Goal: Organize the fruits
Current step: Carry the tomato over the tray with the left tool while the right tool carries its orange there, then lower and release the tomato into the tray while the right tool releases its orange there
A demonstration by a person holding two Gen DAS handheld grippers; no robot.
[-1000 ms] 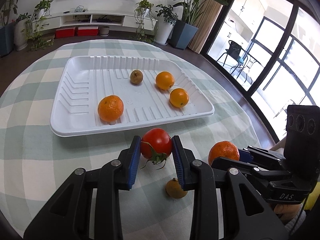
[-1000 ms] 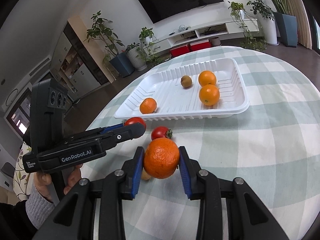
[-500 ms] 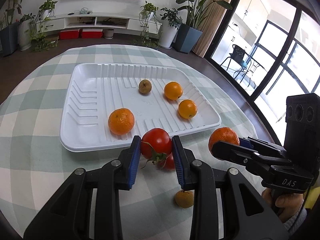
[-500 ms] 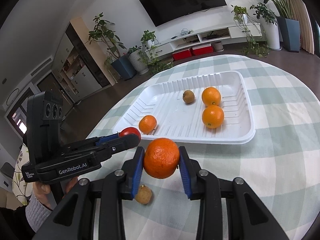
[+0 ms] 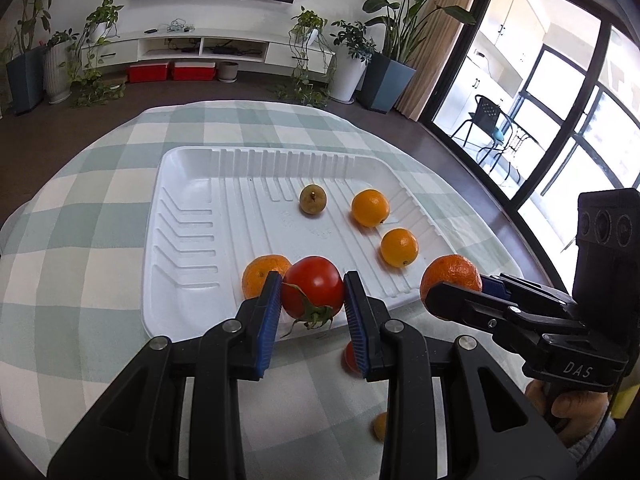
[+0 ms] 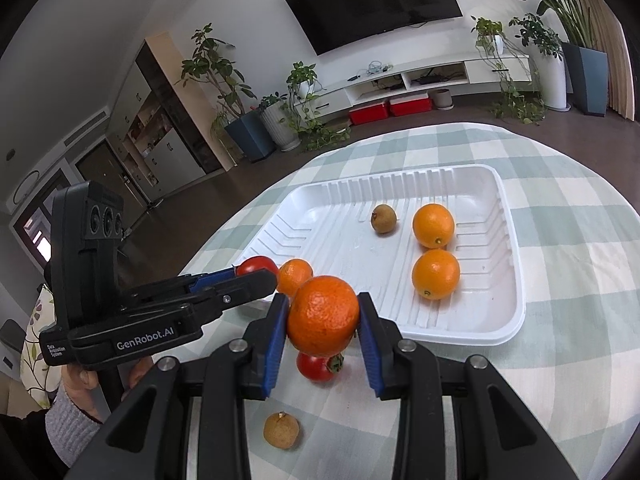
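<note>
My left gripper point(image 5: 313, 312) is shut on a red tomato point(image 5: 312, 286) with a green stem, held just above the near rim of the white tray point(image 5: 184, 208). My right gripper point(image 6: 323, 336) is shut on a large orange point(image 6: 322, 315), also near the tray's front rim point(image 6: 460, 338). In the tray lie a tangerine point(image 5: 262, 274), a small brown fruit point(image 5: 313, 199) and two oranges point(image 5: 370, 207) point(image 5: 399, 247). On the cloth below sit a second tomato point(image 6: 318, 367) and another brown fruit point(image 6: 281, 430). The right gripper point(image 5: 436, 298) with its orange point(image 5: 451, 276) shows in the left wrist view.
The table carries a green-and-white checked cloth point(image 5: 80, 264). A person's hand point(image 6: 76, 400) in a grey sleeve holds the left gripper point(image 6: 256, 276). Beyond the table are potted plants, a low white TV shelf point(image 5: 200, 46) and glass doors at the right.
Both grippers have moved forward and slightly up toward the tray with their fruit. The loose tomato and brown fruit have slid lower in the views.
</note>
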